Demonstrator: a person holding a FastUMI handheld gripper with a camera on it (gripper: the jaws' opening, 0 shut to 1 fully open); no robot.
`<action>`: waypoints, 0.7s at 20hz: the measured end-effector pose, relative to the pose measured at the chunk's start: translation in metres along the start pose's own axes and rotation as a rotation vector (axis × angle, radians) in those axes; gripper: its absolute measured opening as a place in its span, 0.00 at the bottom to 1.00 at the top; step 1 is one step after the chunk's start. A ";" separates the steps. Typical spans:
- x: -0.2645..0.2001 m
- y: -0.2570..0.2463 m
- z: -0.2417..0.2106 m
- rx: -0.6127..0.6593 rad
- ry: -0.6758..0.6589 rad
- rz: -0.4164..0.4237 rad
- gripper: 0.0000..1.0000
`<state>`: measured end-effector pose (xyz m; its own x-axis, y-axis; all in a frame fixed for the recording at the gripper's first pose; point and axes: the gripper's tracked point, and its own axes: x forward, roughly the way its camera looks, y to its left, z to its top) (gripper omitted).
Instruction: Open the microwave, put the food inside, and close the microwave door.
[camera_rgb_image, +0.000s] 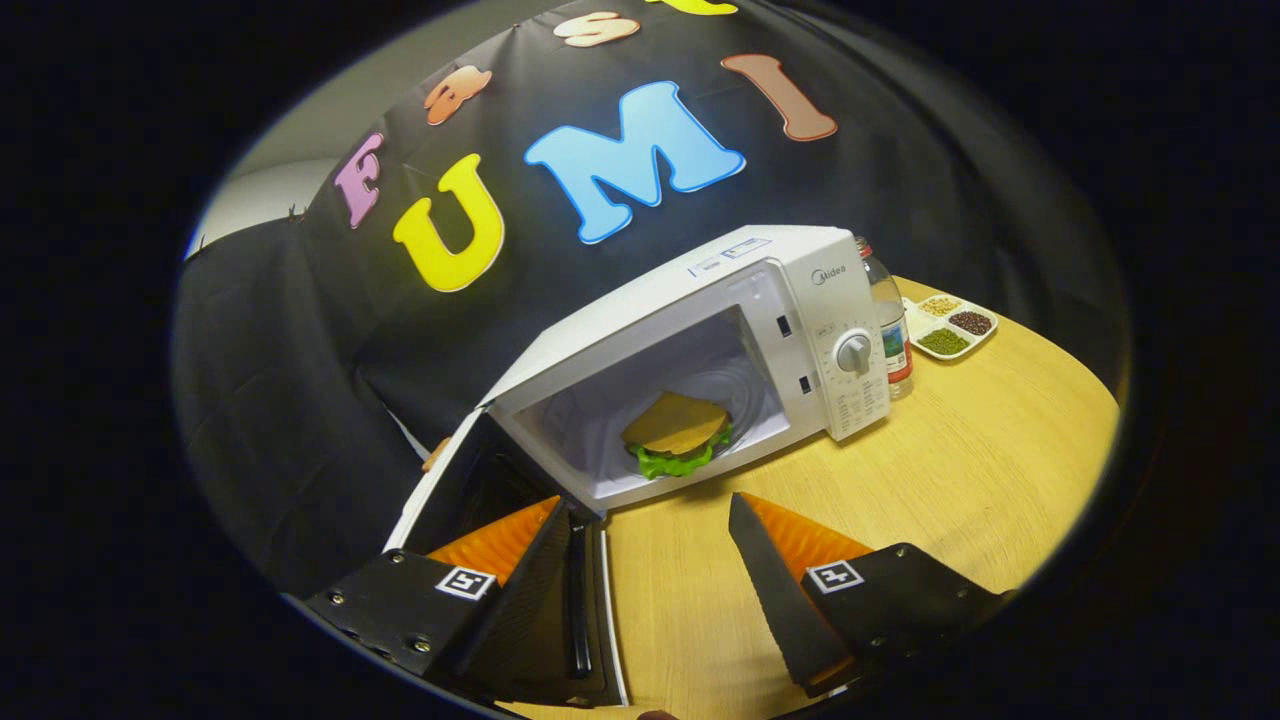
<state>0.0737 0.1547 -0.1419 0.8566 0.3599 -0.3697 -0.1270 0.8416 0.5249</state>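
A white microwave (800, 300) stands on the wooden table (950, 480) with its door (470, 490) swung wide to the left. Inside its cavity lies the food, a toy burger (678, 432) with a tan bun and green lettuce. My gripper (650, 505) is open just in front of the cavity, with nothing between its fingers. The left finger (545, 560) overlaps the lower part of the door, the right finger (770, 570) is over bare table. The burger lies beyond the fingertips, apart from them.
A plastic bottle (888, 320) stands right behind the microwave's control panel. Further right, a white divided tray (950, 325) holds beans and grains. The table's rounded edge curves off to the right.
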 end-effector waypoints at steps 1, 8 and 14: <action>-0.010 0.012 0.000 -0.017 0.000 0.033 0.97; -0.095 0.119 -0.003 -0.274 -0.060 0.325 0.85; -0.132 0.189 -0.046 -0.409 -0.029 0.523 0.44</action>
<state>-0.0865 0.2849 -0.0297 0.6427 0.7564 -0.1213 -0.7046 0.6458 0.2941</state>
